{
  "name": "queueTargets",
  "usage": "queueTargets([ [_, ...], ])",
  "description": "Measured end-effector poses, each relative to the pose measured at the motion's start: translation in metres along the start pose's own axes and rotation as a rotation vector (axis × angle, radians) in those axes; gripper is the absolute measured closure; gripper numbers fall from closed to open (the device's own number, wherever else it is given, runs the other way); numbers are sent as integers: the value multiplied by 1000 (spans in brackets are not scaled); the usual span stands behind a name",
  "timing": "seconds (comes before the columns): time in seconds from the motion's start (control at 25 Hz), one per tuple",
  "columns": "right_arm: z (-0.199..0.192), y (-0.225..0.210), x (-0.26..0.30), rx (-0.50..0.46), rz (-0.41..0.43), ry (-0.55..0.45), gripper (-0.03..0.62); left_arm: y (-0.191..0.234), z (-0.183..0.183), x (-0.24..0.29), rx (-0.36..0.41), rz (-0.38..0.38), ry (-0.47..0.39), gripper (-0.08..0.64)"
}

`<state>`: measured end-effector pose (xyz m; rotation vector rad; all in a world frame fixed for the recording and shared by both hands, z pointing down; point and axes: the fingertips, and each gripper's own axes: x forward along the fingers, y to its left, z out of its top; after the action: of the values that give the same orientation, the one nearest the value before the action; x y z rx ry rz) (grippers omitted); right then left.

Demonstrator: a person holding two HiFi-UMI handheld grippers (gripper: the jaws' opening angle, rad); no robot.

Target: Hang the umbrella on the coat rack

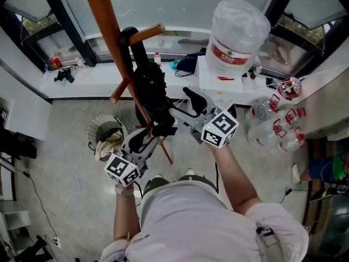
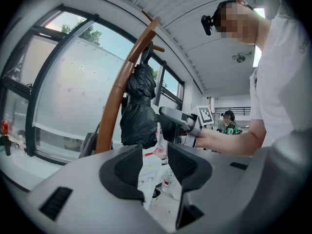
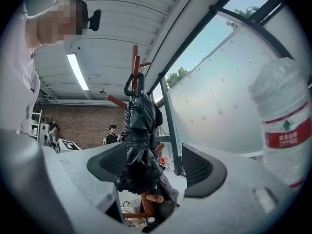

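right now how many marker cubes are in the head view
2. One marker cube sits on the left gripper, lower left of the umbrella; the other is on the right gripper, just right of the umbrella. None seems hidden.

"Where does your umbrella (image 1: pixel 148 94) sit?"

"It's black and folded into a bundle. It hangs upright, with its curved handle hooked over a wooden peg."

"And your coat rack (image 1: pixel 104 12)?"

"It's brown wood with short pegs branching off the pole. The umbrella lies close against that pole."
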<state>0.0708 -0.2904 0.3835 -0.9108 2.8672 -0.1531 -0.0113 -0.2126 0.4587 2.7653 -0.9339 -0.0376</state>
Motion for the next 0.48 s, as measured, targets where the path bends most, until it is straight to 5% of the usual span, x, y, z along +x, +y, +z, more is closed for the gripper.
queueTargets([
  [0.2, -6, -14, -35, 18, -75, 0, 280, -12, -2, 28, 16, -75, 19, 419],
  [0.48, -11, -22, -88, -14, -199, 0, 410, -26, -6, 59, 21, -177, 44, 419],
])
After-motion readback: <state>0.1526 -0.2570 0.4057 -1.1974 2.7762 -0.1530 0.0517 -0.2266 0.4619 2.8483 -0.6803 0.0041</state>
